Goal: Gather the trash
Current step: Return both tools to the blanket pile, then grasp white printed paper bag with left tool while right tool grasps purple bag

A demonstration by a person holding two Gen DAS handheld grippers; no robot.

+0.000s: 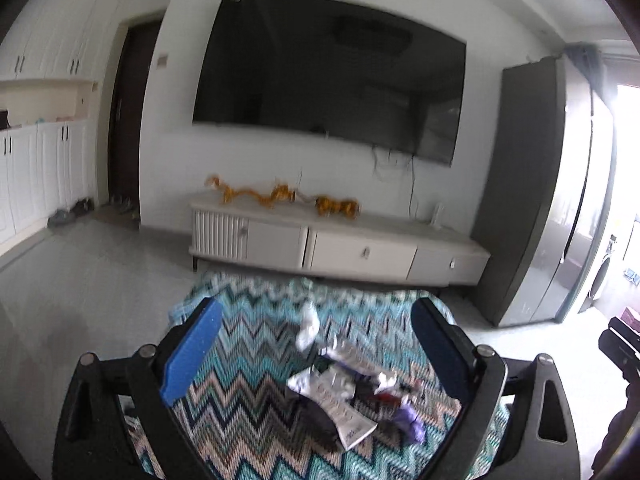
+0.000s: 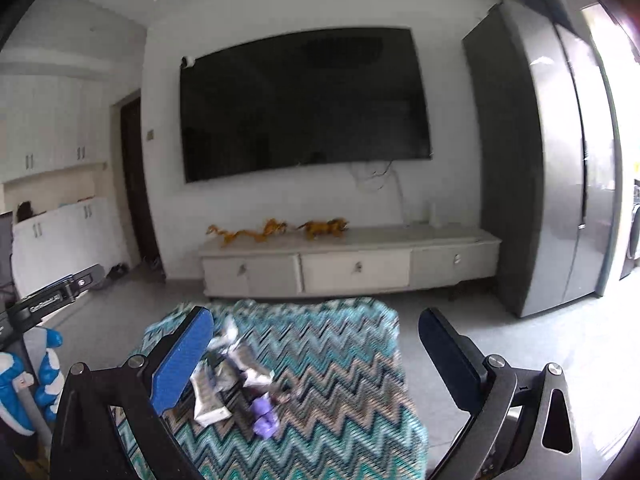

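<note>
Left tongs [image 1: 316, 344] wide open, empty, wrapper pile [image 1: 344, 392] on zigzag cloth [image 1: 248, 360] dead ahead between jaws. Right tongs [image 2: 316, 360] also open, empty; pile [image 2: 236, 384] sits toward its left jaw. Left hand better lined up.

Daylight floods in past the fridge [image 2: 560, 160] on my right, blowing out to white glare there. Both views are motion-blurred, edges bent and vignetted dark; the television [image 1: 328, 76] shows faint reflections.
</note>
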